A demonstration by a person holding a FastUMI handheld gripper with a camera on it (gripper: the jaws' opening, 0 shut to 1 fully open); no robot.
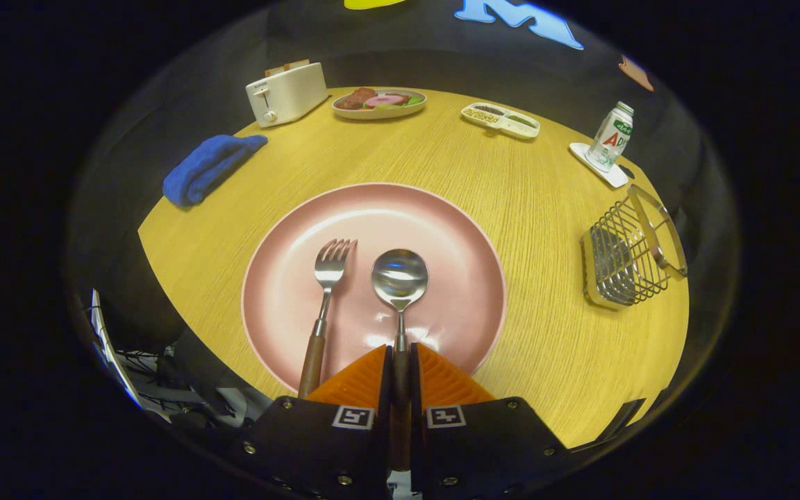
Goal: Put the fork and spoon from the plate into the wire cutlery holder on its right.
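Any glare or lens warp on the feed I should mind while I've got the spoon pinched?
Gripper view: overhead light reflects brightly in the spoon bowl; the fisheye bends the table edge and tilts the wire cutlery holder; plate and fork look sharp; the gripper is closed on the spoon's handle.

A glossy metal spoon [400,278] and wooden-handled fork [327,292] are lying on a matt pink plate [289,278], on wood-grain table [546,201].

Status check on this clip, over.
Hand-held gripper shut on wooden-handled steel spoon. Matching fork on round pink plate. Wire cutlery holder unobstructed.
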